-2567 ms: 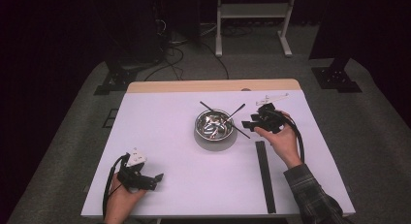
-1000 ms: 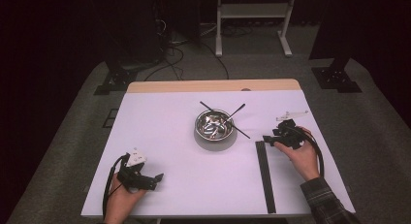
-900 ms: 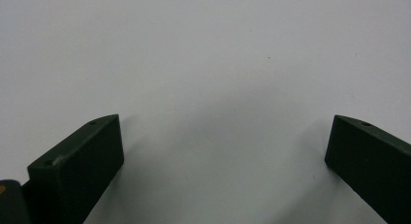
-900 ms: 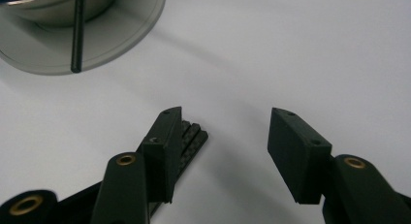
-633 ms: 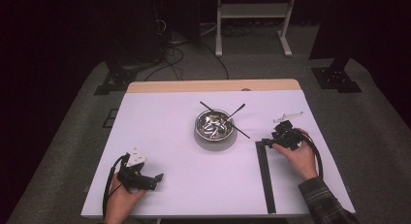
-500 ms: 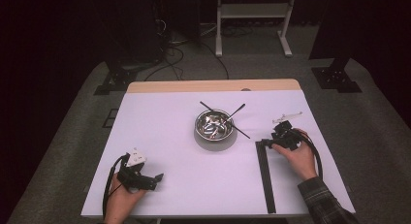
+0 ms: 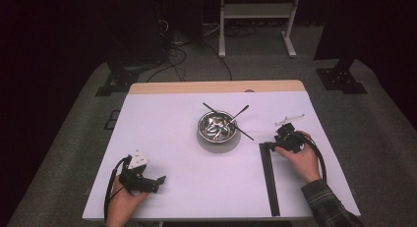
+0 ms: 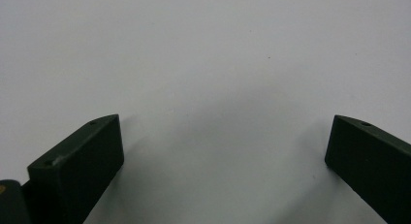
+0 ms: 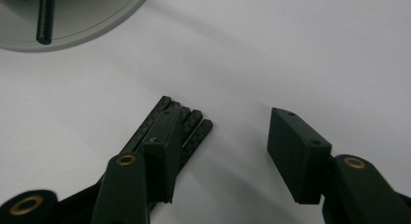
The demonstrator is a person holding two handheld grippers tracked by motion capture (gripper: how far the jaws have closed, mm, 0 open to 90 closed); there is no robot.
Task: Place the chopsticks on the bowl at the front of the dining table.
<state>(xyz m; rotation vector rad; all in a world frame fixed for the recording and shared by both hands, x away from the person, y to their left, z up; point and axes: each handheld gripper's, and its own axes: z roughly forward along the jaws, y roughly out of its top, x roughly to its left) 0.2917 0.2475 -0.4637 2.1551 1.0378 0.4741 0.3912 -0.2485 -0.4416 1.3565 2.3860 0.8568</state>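
A bundle of long black ridged strips [image 7: 269, 180] lies along the right side of the white table [image 7: 162, 124]. My right gripper [image 7: 274, 144] sits at the bundle's far end, open. In the right gripper view one jaw of that gripper [image 9: 225, 129] rests over the strips' end [image 9: 194, 124], while the gap between the jaws holds only bare table. A steel bowl [image 7: 218, 127] stands mid-table with thin black sticks [image 7: 243, 111] leaning out of it. The bowl's rim [image 9: 97, 18] and a stick [image 9: 45, 15] show at upper left. My left gripper [image 7: 156, 183] rests near the front left, open [image 8: 223, 136] over bare table.
A wooden strip [image 7: 216, 87] edges the table's far side. Beyond it stand a metal frame's legs [image 7: 255, 20] and cables [image 7: 192, 45] on grey carpet. Dark stand feet [image 7: 342, 79] sit off the table's right corner.
My right gripper left the bowl's right side and came toward me to the far end of the black strips, then edged slightly left. The left gripper stayed put.
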